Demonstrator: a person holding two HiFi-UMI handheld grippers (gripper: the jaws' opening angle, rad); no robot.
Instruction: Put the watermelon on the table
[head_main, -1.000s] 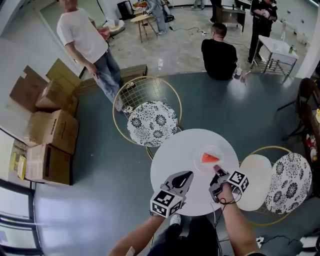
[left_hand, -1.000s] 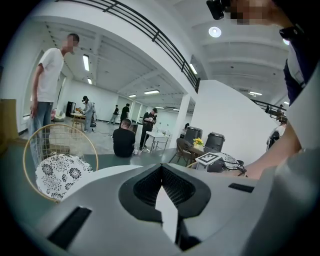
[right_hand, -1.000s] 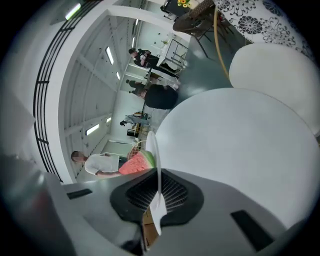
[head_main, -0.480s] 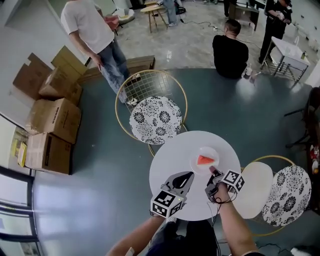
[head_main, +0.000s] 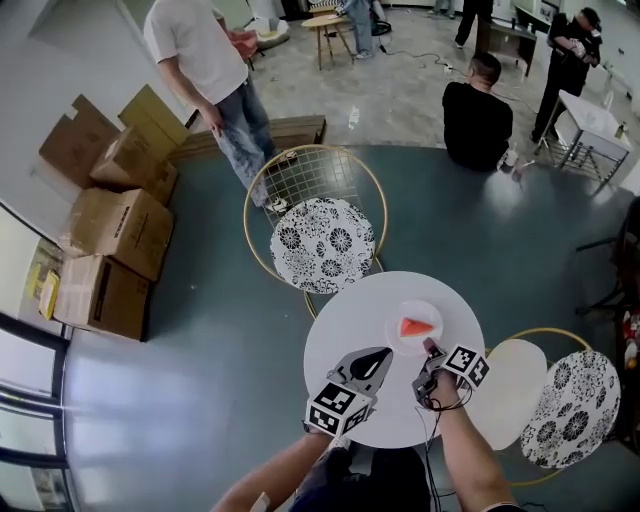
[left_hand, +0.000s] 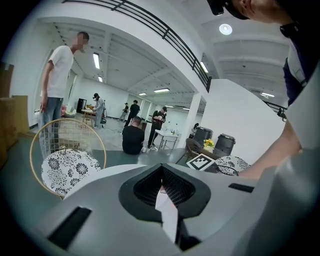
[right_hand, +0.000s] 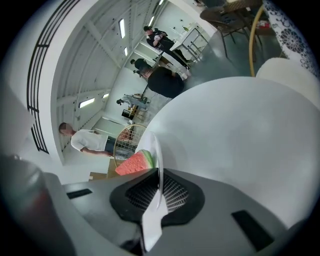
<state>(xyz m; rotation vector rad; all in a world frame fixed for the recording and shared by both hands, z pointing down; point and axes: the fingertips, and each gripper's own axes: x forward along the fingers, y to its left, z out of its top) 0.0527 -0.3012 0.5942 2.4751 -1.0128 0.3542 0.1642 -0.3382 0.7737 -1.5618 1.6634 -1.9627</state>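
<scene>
A red watermelon slice (head_main: 418, 327) with a green rind lies on a small white plate (head_main: 395, 322) at the right side of the round white table (head_main: 345, 320). My right gripper (head_main: 430, 347) is shut on the plate's near rim. In the right gripper view the rim (right_hand: 158, 147) runs straight into the closed jaws of that gripper (right_hand: 159, 172), with the slice (right_hand: 135, 162) just left of it. I cannot tell whether the plate rests on the table or hangs just above it. My left gripper (head_main: 380, 352) is shut and holds nothing over the table's near side, left of the plate.
A gold wire chair with a floral cushion (head_main: 322, 243) stands beyond the table. A cream seat (head_main: 510, 378) and a floral one (head_main: 575, 405) are at the right. Cardboard boxes (head_main: 110, 230) line the left wall. A person (head_main: 205, 60) stands near them, another (head_main: 478, 120) sits farther back.
My right gripper has sunk a little and rolled with the plate still in its jaws. The left gripper has shifted slightly. The head view has drifted, so the room sits lower in the picture.
</scene>
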